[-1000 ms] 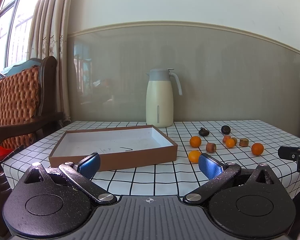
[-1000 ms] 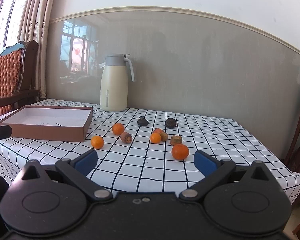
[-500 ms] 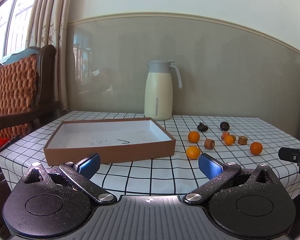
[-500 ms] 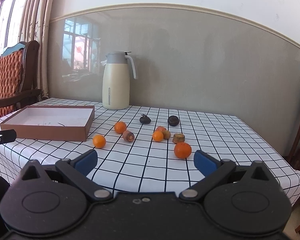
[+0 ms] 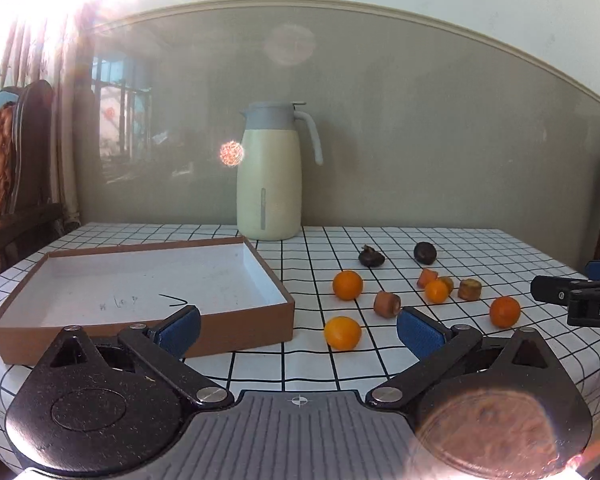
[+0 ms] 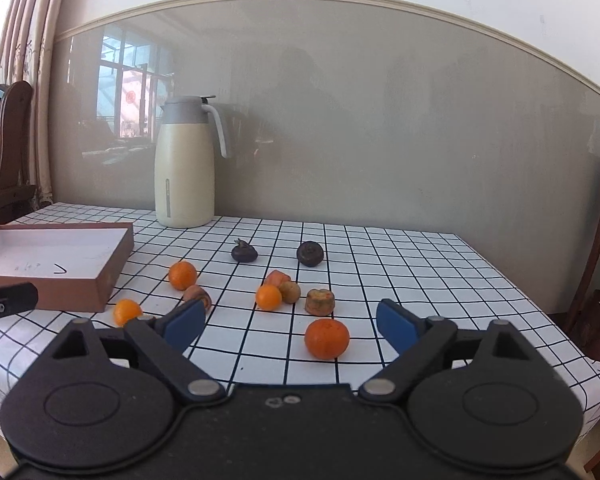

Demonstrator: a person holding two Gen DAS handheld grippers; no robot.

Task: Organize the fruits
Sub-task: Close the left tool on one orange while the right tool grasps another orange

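- While sunlight is flaring across the left wrist view, the left claw [image 5: 298,326] is hovering with its blue pads spread wide and nothing between them, low over the near edge of the bench [image 5: 500,240], which is wearing a black-and-white checked cloth.
- Just beyond its left pad, a shallow brown box [image 5: 148,292] with a white floor is lying open on the cloth, holding no fruit.
- To the right of the box, four oranges are sitting loose on the bench: the nearest orange [image 6: 326,338] is lying in line with the gap of the right claw [image 6: 291,326], the others farther back and to the left.
- Among them, small brown fruit pieces [image 6: 320,301] and two dark round fruits [image 6: 310,253] are resting apart from one another, none touching the box.
- At the right, the right claw is closing its jaws, though the pads are standing well apart and pressing on nothing.
- Behind everything, a cream jug [image 6: 185,162] with a grey lid is standing upright near the wall.
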